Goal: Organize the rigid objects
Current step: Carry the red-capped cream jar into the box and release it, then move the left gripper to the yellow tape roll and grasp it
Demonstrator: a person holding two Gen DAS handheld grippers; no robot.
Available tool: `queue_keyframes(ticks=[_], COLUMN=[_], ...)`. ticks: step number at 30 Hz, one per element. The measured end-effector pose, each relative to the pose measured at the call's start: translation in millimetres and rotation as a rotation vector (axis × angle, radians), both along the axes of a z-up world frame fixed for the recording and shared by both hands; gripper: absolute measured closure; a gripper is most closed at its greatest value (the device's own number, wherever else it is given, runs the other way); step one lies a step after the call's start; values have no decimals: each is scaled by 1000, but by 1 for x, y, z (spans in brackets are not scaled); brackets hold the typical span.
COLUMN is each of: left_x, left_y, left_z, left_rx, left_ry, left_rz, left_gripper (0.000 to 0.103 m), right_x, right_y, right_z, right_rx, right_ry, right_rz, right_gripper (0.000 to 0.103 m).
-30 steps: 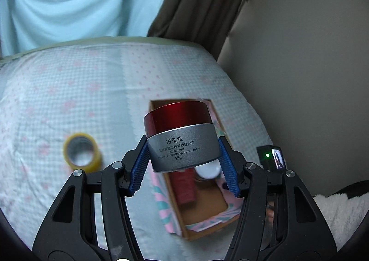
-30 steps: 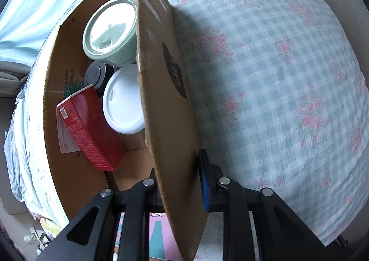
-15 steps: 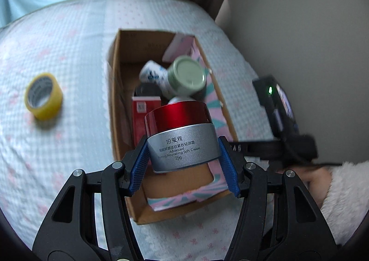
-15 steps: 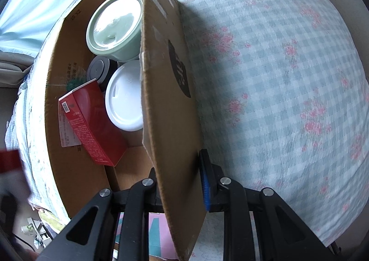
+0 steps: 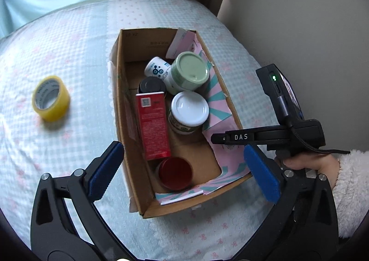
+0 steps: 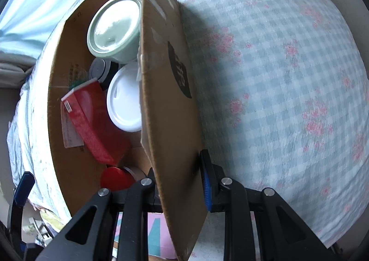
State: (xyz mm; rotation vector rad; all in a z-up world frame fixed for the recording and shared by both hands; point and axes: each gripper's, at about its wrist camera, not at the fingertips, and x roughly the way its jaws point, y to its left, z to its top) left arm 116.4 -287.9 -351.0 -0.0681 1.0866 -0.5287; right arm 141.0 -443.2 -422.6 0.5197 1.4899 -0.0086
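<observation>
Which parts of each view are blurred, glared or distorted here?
Left wrist: sharp overall, fisheye bends the bed edge; the yellow tape roll is slightly soft. Right wrist: glare washes out the green lid and white lid; the red box looks smeared.

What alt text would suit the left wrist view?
The left gripper, its jaws opening and empty, hangs over a brown cardboard box where a red-lidded cream jar now sits among other jars; a yellow tape roll lies on the checked cloth.
</observation>
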Motion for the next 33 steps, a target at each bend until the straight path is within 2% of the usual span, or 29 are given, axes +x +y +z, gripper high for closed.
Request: queue_keyframes(ticks=[3, 12, 17, 22, 28, 33], left_x=[2, 13, 30, 52, 89, 122], left_y=[5, 41, 80, 122, 171, 192], left_z=[2, 35, 57, 70, 51, 6], left_rx=[5, 9, 0, 50, 82, 97], left_ry=[2, -19, -37, -80, -79, -51], left_rz=[2, 7, 27, 30, 48, 43], left_gripper=[0, 0, 0, 0, 0, 0], right_x=[0, -3, -4, -6, -14, -24], right_y=[-1, -4, -12, -20, -24, -21], right_z=[0, 0, 1, 1, 2, 7], right_rx=[-5, -9, -8, -15, -27, -45], right_ry=[-2, 7, 19, 18, 10, -4], right_rz=[7, -40, -80, -117, -166, -201], right_gripper=[81, 81, 81, 81, 81, 82])
